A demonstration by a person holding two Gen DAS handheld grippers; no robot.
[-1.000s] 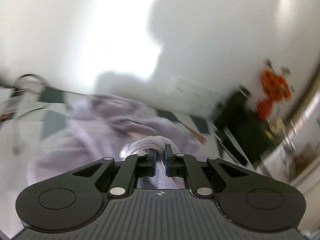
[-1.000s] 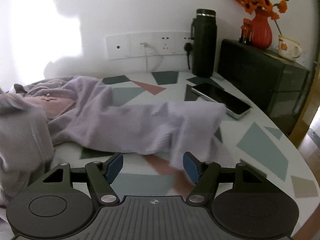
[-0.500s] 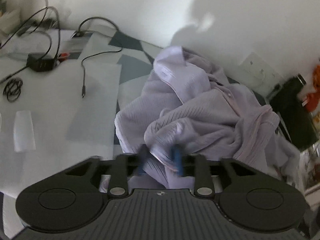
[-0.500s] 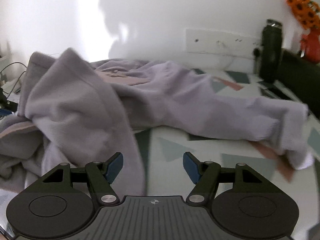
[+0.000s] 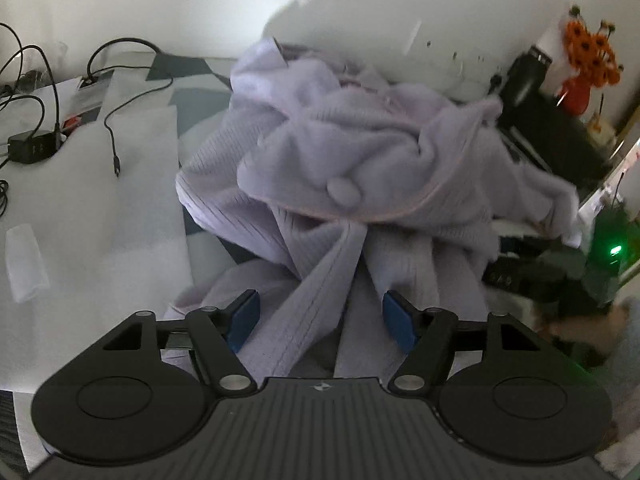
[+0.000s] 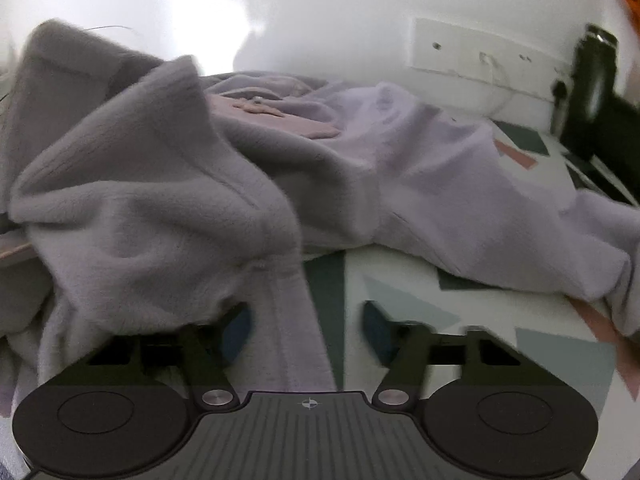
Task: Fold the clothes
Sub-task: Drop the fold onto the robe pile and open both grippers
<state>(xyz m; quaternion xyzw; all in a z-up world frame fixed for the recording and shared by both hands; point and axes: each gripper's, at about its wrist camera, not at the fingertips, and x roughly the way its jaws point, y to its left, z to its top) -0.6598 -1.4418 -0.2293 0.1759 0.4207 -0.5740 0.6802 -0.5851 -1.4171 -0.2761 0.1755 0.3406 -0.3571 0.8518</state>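
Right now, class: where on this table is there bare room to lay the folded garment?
Bare patterned table lies in front of the lilac garment, right of the right gripper. White sheet between garment and cables is free. Crowded: the far corner around the black bottle.

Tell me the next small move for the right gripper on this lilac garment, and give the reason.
Probably let the right gripper finish closing on the lilac fleece garment's hem strip. Its jaws are closing, blurred, with that strip hanging between them, while the left gripper is opening over the ribbed fabric without pinching it.
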